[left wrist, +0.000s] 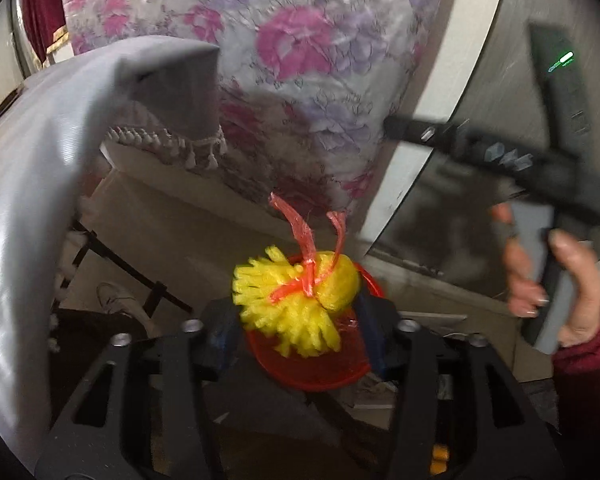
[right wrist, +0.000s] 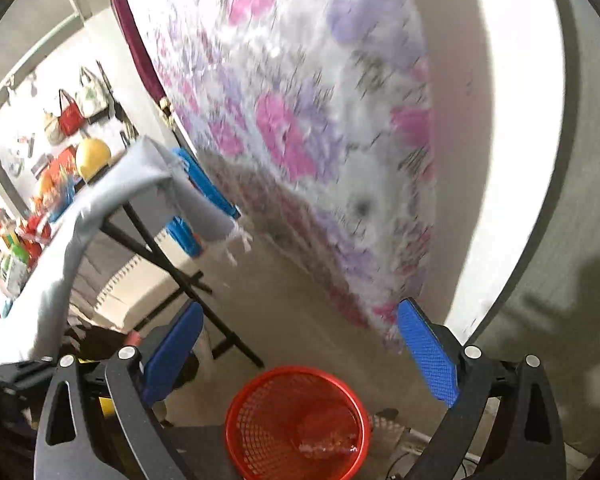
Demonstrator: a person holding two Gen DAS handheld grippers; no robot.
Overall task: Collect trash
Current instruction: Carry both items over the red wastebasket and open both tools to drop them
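In the left wrist view, the grey-draped bench [left wrist: 40,200] crowds the left side and the flowered plastic bag [left wrist: 300,80] fills the way ahead, leaving only a narrow gap of floor; the left tongs [left wrist: 296,320] are clamped on a yellow fringed wad [left wrist: 296,300] tied with red plastic strips, held directly above the red basket [left wrist: 320,376]. In the right wrist view, the right tongs [right wrist: 300,356] stand wide apart and empty, with the red basket [right wrist: 296,420] just below them on open floor beside the bench's black legs [right wrist: 188,280].
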